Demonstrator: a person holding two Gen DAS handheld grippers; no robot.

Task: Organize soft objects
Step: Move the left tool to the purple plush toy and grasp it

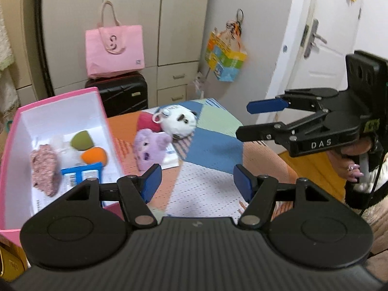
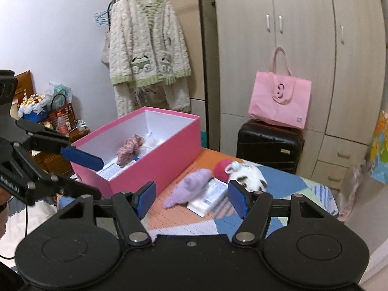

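Three soft toys lie together on the patchwork cloth (image 1: pixel 213 150) just beside the pink box (image 1: pixel 14 131): one purple plush (image 1: pixel 150 149), one white panda plush (image 1: pixel 180 122) and one red ball (image 1: pixel 148 121). Inside the box sit one green sponge (image 1: pixel 81 140), one orange sponge (image 1: pixel 94 156) and one speckled pink cloth (image 1: pixel 44 169). The left gripper (image 1: pixel 197 181) and right gripper (image 2: pixel 190 198) both hover with fingers apart, holding nothing.
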